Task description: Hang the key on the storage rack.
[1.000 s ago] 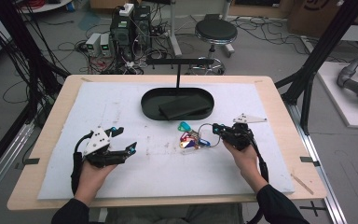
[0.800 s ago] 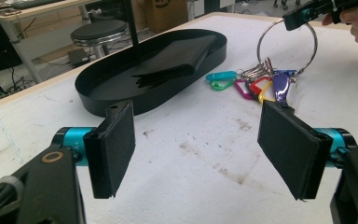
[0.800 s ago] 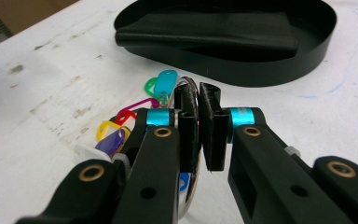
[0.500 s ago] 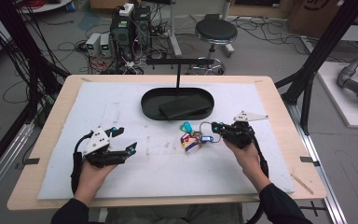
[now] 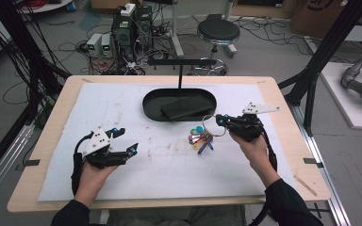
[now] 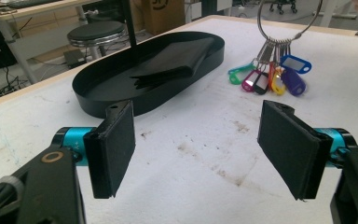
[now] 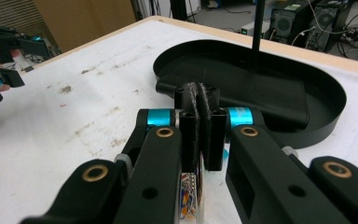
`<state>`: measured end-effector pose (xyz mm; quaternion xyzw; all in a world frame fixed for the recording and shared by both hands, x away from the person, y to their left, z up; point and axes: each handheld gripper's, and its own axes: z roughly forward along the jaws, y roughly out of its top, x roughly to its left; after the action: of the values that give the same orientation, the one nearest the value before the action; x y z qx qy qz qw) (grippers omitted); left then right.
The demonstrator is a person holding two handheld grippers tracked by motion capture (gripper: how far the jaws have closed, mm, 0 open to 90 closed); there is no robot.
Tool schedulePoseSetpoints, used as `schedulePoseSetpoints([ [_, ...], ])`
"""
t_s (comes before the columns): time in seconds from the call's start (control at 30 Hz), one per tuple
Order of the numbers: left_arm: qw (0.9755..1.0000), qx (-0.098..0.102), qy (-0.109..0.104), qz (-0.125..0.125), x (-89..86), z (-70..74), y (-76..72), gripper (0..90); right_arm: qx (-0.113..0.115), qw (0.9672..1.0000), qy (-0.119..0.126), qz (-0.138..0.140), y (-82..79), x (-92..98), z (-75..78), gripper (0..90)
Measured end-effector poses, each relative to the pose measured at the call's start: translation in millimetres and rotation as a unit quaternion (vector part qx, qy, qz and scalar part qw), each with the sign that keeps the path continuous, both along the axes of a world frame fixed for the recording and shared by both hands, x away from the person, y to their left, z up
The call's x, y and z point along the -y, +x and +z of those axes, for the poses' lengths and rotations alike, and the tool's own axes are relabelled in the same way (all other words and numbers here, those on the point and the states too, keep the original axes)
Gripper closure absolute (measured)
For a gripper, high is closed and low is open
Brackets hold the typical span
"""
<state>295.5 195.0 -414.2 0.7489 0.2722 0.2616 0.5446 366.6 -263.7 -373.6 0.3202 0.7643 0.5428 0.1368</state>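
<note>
Clamped tight, the right gripper [image 5: 222, 121] has its pads pressed together on the wire ring of a bunch of keys [image 5: 201, 140], seen in the right gripper view as two foam faces meeting with metal and coloured tags just below them. That ring stands up from the jaws' side, and the keys with their tags hang down and away toward the person's left, their lower ends at or just above the white mat [image 5: 122, 108]; I cannot tell whether they touch it. So the bunch's long axis runs slanted, ring high by the jaws and tags low toward the table's middle. By my reading the pickup is done and the carrying is left, likely to the black oval tray [image 5: 151, 106] just beyond, where a dark flat wallet [image 5: 186, 108] already lies. Off to the left, the left gripper [image 5: 125, 141] hangs with jaws wide apart and nothing between them.
</note>
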Motion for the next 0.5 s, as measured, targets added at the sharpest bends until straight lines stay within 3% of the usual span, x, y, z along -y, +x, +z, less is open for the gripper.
schedulePoseSetpoints([
  [0.5, 1.0, -0.001, -0.002, -0.003, 0.1, -0.5, -0.2, 27.6, 0.025, 0.9995, 0.01, 0.017, 10.9, 5.9, 33.4, 88.1],
])
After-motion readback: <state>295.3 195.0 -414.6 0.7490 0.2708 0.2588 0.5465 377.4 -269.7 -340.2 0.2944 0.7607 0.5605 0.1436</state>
